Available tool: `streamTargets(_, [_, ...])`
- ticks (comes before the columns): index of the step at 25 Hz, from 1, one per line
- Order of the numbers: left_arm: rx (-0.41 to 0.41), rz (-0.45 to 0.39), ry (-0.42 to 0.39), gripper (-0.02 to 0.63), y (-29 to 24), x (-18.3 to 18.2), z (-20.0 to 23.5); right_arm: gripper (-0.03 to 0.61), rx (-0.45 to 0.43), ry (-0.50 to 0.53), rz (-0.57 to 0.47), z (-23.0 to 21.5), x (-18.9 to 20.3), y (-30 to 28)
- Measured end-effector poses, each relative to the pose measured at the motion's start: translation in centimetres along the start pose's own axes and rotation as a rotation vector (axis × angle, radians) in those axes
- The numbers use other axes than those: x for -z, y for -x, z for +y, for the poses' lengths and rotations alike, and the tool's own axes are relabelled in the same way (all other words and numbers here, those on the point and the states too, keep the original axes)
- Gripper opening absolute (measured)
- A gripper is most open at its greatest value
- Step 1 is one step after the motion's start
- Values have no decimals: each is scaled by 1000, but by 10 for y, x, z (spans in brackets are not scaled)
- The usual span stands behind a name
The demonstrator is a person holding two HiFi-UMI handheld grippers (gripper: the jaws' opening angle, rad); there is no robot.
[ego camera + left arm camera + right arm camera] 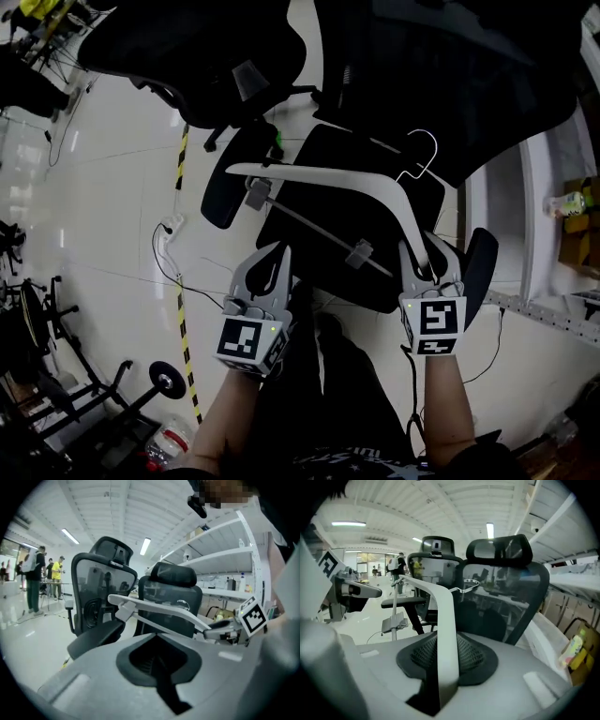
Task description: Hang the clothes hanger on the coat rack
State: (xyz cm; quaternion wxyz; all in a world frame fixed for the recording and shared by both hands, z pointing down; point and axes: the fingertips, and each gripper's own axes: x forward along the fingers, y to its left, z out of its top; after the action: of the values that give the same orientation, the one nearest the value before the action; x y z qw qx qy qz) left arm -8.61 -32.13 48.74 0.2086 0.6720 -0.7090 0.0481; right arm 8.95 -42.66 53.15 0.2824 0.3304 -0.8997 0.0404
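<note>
1. The hanger [319, 173] is held by one arm end only, in the air over a chair [375, 75]. I judge that it could twist in the grip. Its hook [422, 155] or clip bar [309, 225] could also snag the chair backs.
2. No coat rack shows in any view, so the hanging spot is unknown.
3. The right gripper [427, 258] has its jaws clamped on the hanger's right arm.
4. The left gripper [278, 253] has its jaws together and empty, near the hanger but not touching it.
</note>
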Motion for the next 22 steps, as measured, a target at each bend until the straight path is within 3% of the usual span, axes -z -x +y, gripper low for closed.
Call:
streamTargets(8, [-243,-166,-47,5,114,-64,46,120,-198,179,-125,56,-89,24])
streamTargets(11, [-378,-207,-50,5,168,-79,69,119,-292,223,-179,93,-117,23])
streamTargets(18, [-683,-272,-25,5,301,-73,107,118,-579,377,-295,225,-173,29])
streamTargets(22, [-814,-307,-20,5,382,-58,122,119,-711,474,-344,310,-186,54])
